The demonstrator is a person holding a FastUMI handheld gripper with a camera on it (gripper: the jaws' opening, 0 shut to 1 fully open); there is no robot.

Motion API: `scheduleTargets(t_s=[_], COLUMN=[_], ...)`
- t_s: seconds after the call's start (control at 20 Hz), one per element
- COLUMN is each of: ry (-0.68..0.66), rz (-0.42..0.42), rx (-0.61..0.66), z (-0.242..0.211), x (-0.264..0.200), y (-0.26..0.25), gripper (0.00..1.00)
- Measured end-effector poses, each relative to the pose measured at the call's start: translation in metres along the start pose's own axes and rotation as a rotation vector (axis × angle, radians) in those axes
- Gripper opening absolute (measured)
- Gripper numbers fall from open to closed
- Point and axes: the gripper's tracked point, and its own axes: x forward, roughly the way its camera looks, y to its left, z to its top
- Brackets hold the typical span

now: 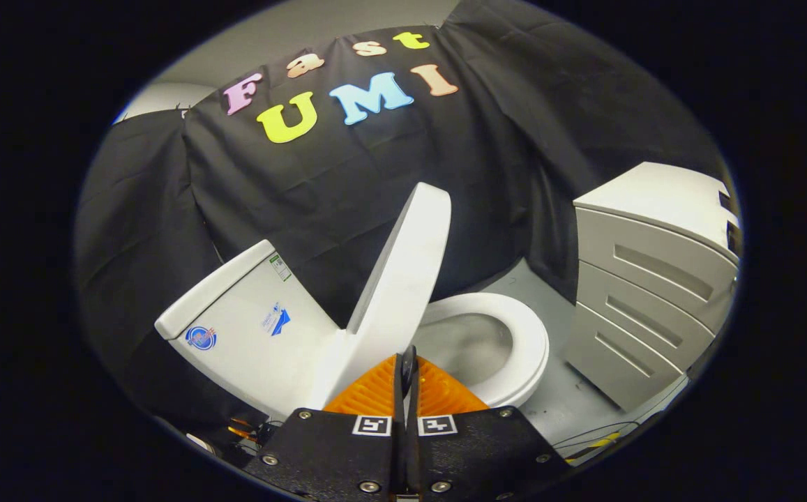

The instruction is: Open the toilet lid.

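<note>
The white toilet lid stands raised, leaning back toward the white tank without touching it. Under it the seat ring and the bowl lie uncovered. My gripper is just in front of the lid's lower edge near the hinge. Its fingers are pressed together with nothing between them. I cannot tell whether the tips touch the lid.
A pale grey drawer cabinet stands to the right of the toilet, with a strip of grey floor between them. Cables lie on the floor near the cabinet's foot. Black cloth hangs behind the toilet.
</note>
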Motion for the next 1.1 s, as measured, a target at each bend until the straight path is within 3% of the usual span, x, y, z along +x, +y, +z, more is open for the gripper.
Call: scheduleTargets(t_s=[0.2,1.1], ry=[-0.055,-0.158], rz=[0.018,0.145], rx=[-0.132,-0.386], z=[0.011,0.032], x=[-0.005,-0.013], y=[0.027,0.154], gripper=[0.0,0.0])
